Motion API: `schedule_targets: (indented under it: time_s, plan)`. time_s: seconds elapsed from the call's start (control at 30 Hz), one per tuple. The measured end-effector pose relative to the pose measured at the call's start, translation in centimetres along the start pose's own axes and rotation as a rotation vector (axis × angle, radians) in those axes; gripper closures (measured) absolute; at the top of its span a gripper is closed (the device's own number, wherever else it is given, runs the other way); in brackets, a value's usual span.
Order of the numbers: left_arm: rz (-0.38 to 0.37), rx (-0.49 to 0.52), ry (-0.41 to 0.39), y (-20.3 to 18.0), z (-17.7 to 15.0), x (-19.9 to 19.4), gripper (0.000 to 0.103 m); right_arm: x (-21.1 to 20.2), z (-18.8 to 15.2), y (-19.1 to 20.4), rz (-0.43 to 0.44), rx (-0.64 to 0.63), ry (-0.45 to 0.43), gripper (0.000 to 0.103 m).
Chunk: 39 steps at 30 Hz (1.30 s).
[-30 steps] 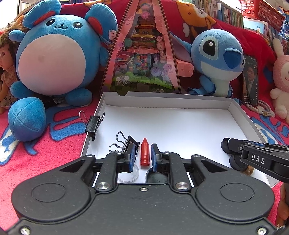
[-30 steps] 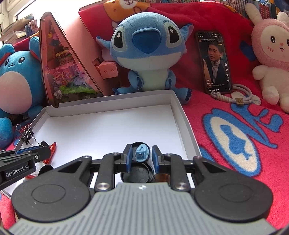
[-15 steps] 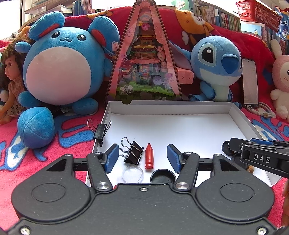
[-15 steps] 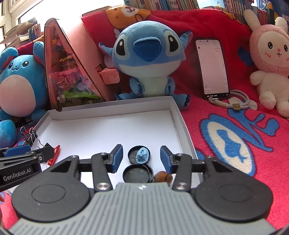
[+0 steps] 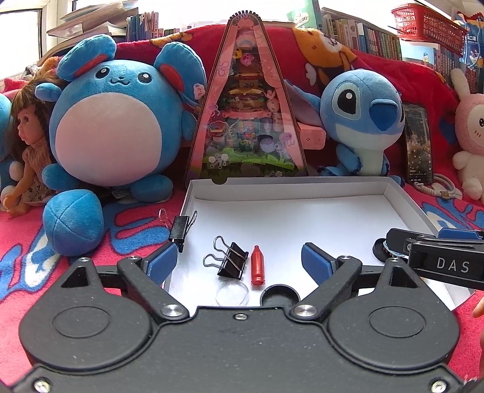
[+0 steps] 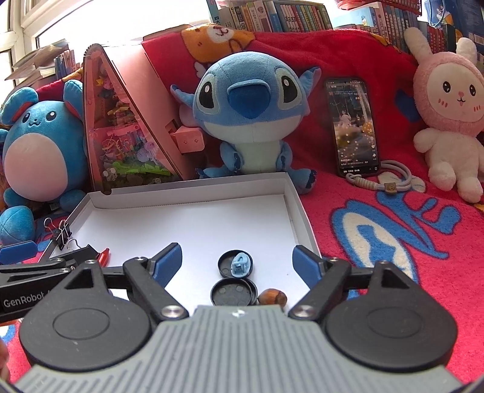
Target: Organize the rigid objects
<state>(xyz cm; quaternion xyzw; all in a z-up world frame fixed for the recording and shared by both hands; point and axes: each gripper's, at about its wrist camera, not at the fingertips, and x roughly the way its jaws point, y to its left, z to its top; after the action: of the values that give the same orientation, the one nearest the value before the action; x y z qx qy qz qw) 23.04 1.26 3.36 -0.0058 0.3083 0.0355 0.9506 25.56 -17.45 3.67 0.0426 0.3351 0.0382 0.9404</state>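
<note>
— Plenty of daylight in here. It pours in from the window at the upper left, which is blown out to pure white.

— Same in the left view: that upper-left corner is washed out, and the white box glares so hard its floor has almost no texture.

— Shadows are soft, only short ones under the binder clip and the black caps.

— Focus is crisp in the middle. The fisheye bends the bookshelf and the plush toys at the rim, and the corners go dark.
</note>
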Motion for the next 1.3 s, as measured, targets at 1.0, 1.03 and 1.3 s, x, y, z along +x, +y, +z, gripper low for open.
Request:
schedule_targets:
  time_s: [1.0, 1.03, 1.3]
  plan:
    - [-0.067, -0.004, -0.006, 1.0, -1.8, -4.2, 0.013, -3.5, -1.5, 0.4, 0.011, -0.070, -0.029, 0.001]
    - [-0.069, -0.008, -0.005, 1.1, -1.8, -4.4, 0.013, -3.6, -1.7, 0.4, 0.010, -0.071, -0.028, 0.001]
    - [-0.096, -0.014, -0.008, 1.6, -3.1, -6.4, 0.011, -5.1, -3.0, -0.2, 0.011, -0.062, -0.032, 0.000]
